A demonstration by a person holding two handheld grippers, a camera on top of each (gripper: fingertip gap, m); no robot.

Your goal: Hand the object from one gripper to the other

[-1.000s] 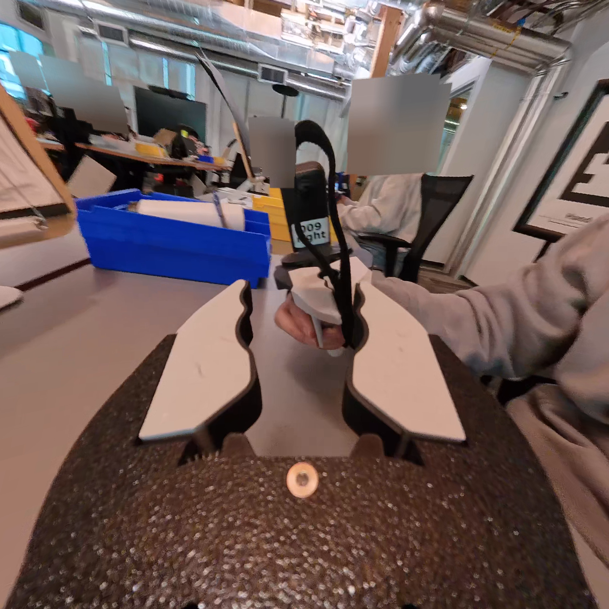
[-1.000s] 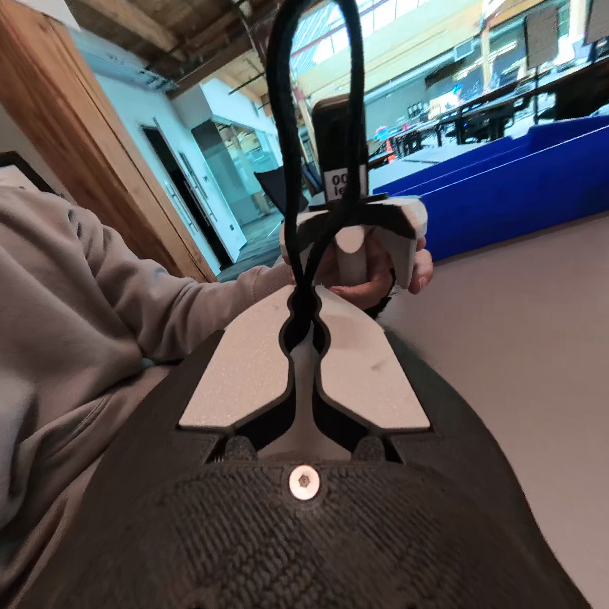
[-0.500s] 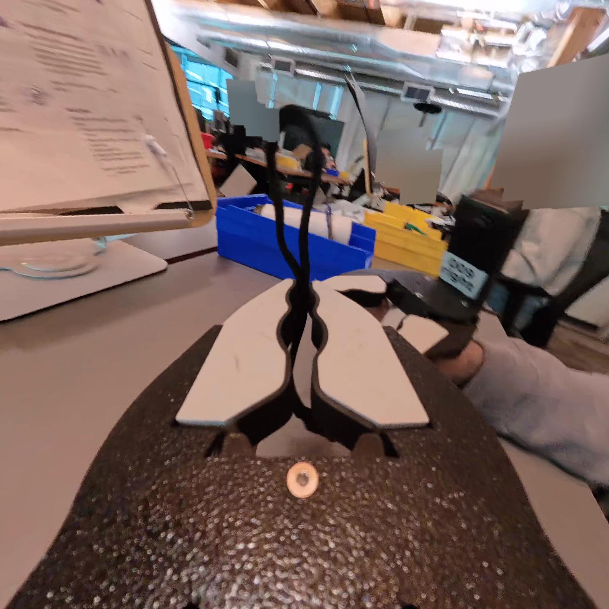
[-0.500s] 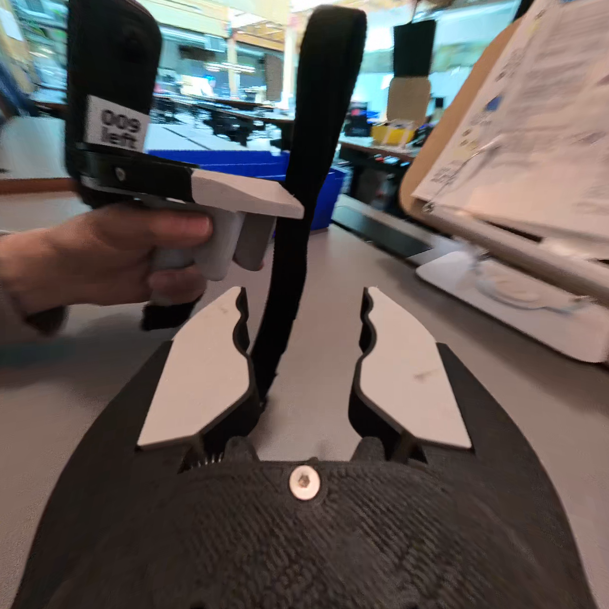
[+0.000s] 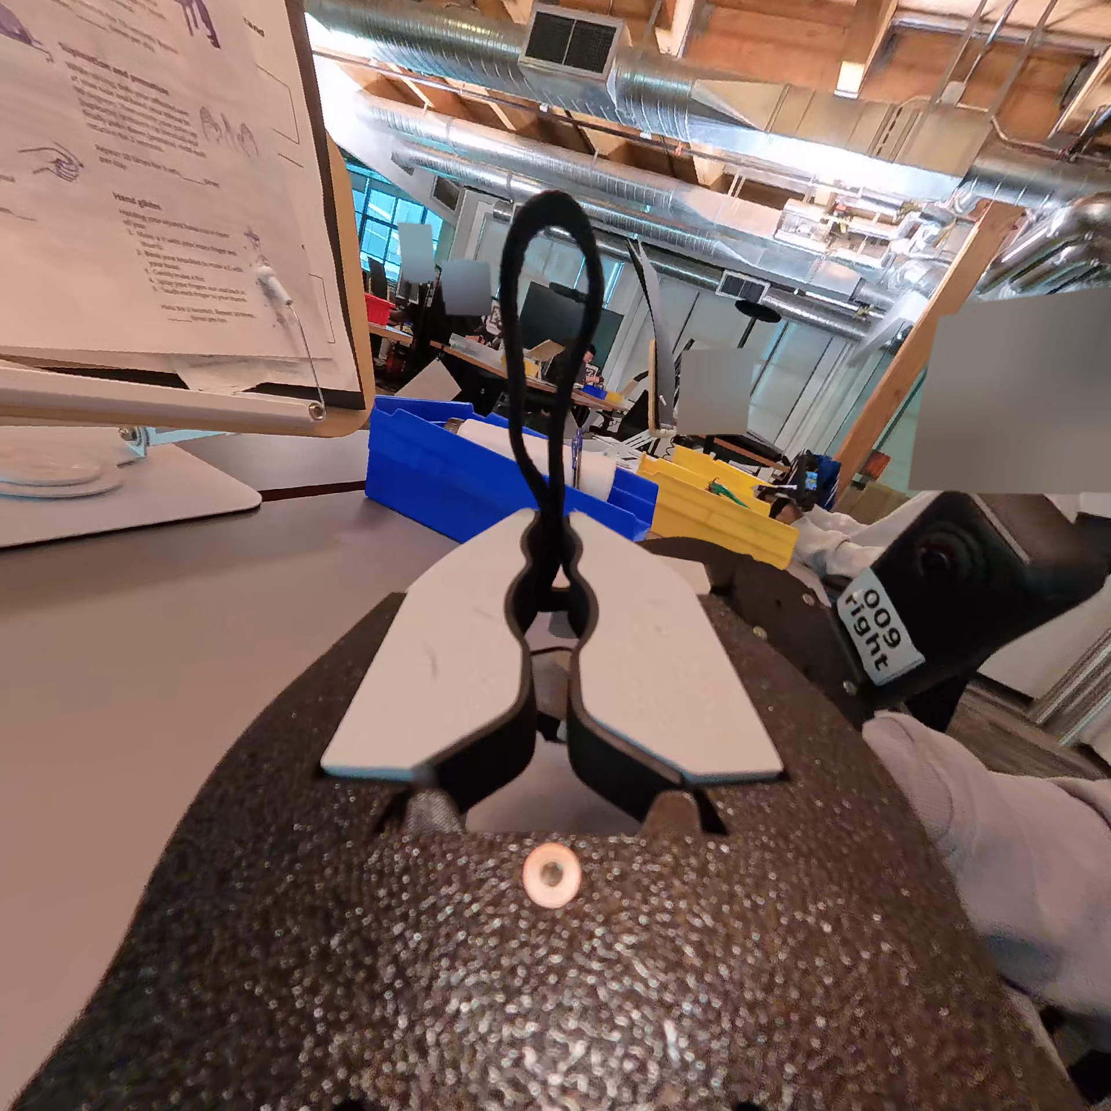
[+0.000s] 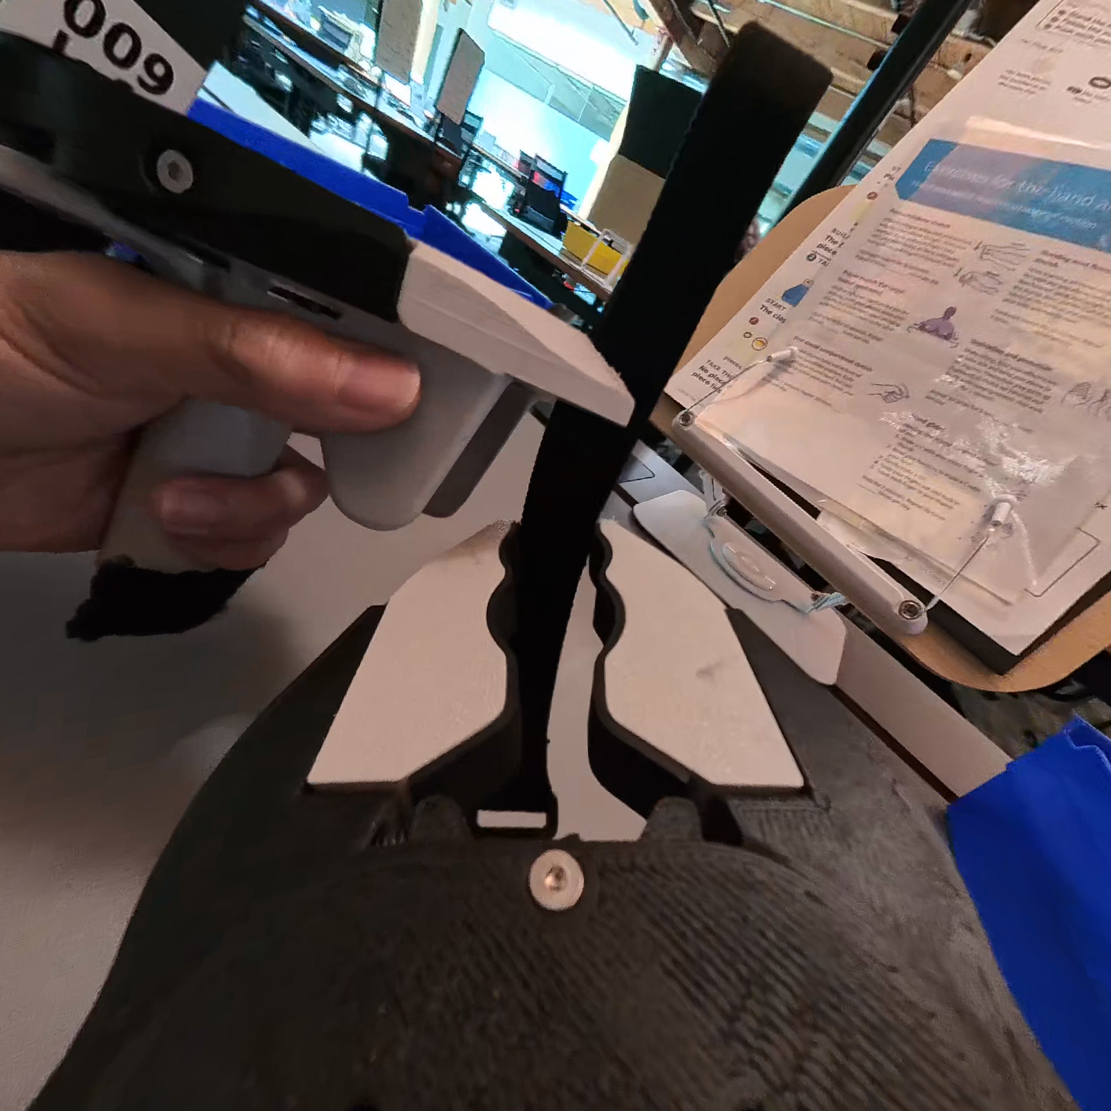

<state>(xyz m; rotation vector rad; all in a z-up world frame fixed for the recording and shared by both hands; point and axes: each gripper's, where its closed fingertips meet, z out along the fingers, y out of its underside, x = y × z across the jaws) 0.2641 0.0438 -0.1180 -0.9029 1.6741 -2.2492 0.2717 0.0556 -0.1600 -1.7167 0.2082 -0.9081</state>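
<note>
A black strap (image 5: 552, 199) stands up as a loop above my left gripper (image 5: 550, 523), which is shut on it just below the loop. In the right wrist view the strap (image 6: 691, 240) runs lengthwise between the fingers of my right gripper (image 6: 553, 529). Those fingers are closed in on its flat lower part, with its slotted end deep by the gripper's base. The left gripper's white finger (image 6: 529, 355) pinches the strap higher up, held by a hand (image 6: 150, 373). The right gripper's black body (image 5: 781, 607) sits close on the right in the left wrist view.
A document stand with printed sheets (image 5: 150, 210) rises at the left of the grey table (image 5: 150, 661) and shows at the right in the right wrist view (image 6: 902, 391). A blue bin (image 5: 457, 481) and a yellow bin (image 5: 715, 517) stand behind. Another blue bin corner (image 6: 1052, 872) is near right. Spacing between my two grippers at the tips: around 4 centimetres.
One second ago my right gripper held the strap and my left was open. Half a second ago the left had shut on it and the right was wide open. The right fingers have now closed in again.
</note>
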